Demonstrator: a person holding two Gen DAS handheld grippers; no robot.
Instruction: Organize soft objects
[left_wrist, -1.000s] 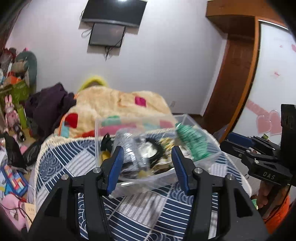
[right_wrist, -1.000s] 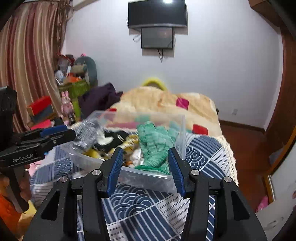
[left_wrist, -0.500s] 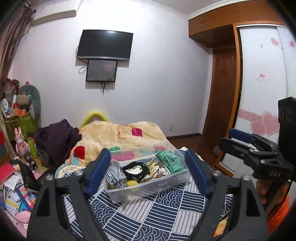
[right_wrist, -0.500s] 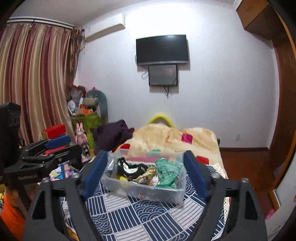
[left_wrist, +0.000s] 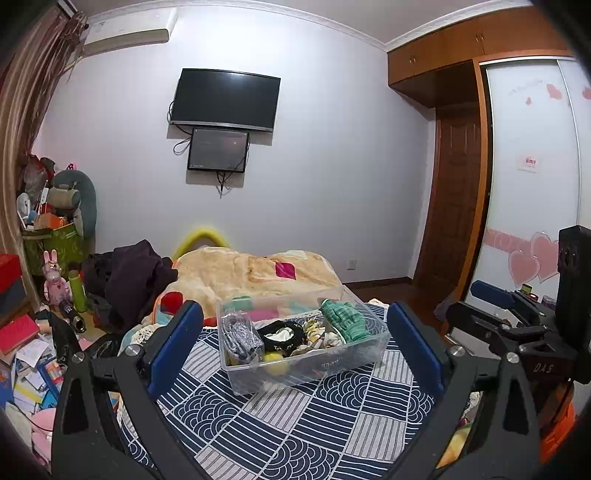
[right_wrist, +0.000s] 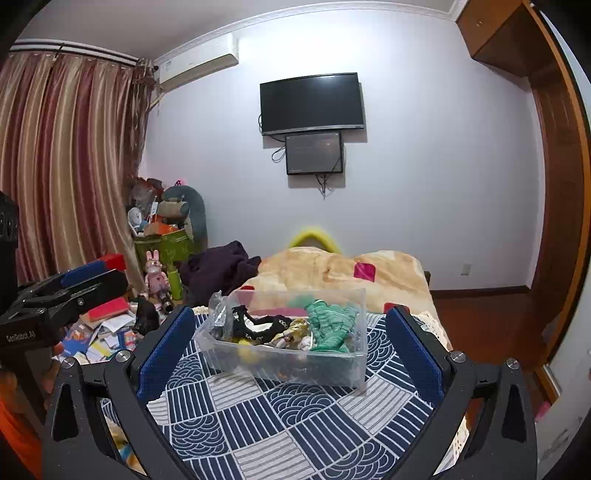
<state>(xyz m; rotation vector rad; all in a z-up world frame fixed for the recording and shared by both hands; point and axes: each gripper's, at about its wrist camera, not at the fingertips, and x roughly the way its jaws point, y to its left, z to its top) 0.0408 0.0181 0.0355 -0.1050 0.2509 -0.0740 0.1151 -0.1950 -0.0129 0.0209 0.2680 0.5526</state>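
Soft objects fill a clear rectangular plastic bin (left_wrist: 303, 363) that sits on a navy-and-white patterned quilt (left_wrist: 295, 424) at the centre of both views, slightly below the middle of the frame. Inside the bin, a green knitted fabric bundle (left_wrist: 343, 319) lies at its right end, a black-and-white garment (left_wrist: 280, 332) sits near the middle, and a grey speckled textile (left_wrist: 238, 334) stands at the left end; a small yellow item (left_wrist: 271, 357) rests against the near wall. In the right wrist view the same green bundle (right_wrist: 330, 325) is heaped toward the right side of the bin (right_wrist: 288, 363). The left gripper (left_wrist: 295, 343) has its blue-padded fingers spread wide apart, framing the bin on either side without touching it and holding nothing. The right gripper (right_wrist: 290, 347) is likewise spread wide and empty, its pads well clear of the bin walls. Behind the bin, a cream fleece blanket with coloured patches (left_wrist: 255, 271) covers the far part of the bed, and a dark purple heap of clothing (left_wrist: 129, 277) lies to its left. A black wall-mounted television (left_wrist: 225, 99) hangs in the upper centre, with a smaller dark screen (left_wrist: 218, 149) just below it. Striped red-and-tan curtains (right_wrist: 66, 166) occupy the left of the right wrist view.
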